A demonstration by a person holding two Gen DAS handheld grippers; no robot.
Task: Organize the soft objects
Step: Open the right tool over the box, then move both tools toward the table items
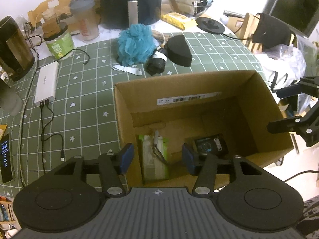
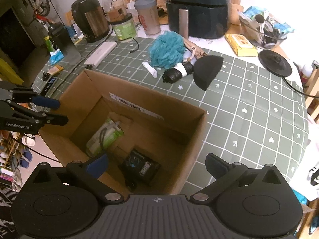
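Both pairs of jaws hang over an open brown cardboard box (image 1: pixel 201 91) on the counter with its green grid-patterned cloth (image 1: pixel 83 91). The left gripper (image 1: pixel 157 157) has its jaws released, parted with nothing between them; below them on the box floor lies a green-and-white soft packet (image 1: pixel 154 157), and just right of the right-hand jaw a black flat pouch with a blue emblem (image 1: pixel 210 145). The right gripper (image 2: pixel 156 164) has its jaws spread wide and empty, the black pouch (image 2: pixel 140 166) below and between them, the box's near wall under the right-hand jaw.

Beyond the box's far wall, ahead of the jaws, the remaining soft things cluster on the counter: a teal mesh bath puff (image 1: pixel 135 43), a black rolled cloth with a white band (image 1: pixel 156 63), a black half-round foam pad (image 1: pixel 178 49) and a white strap (image 1: pixel 127 69). Further behind stand a black air fryer (image 1: pixel 130 2), a grey shaker bottle (image 1: pixel 84 18), a green-labelled jar (image 1: pixel 57 41) and a dark kettle (image 1: pixel 14 49); a white power bank (image 1: pixel 45 83) with cables lies left of the box
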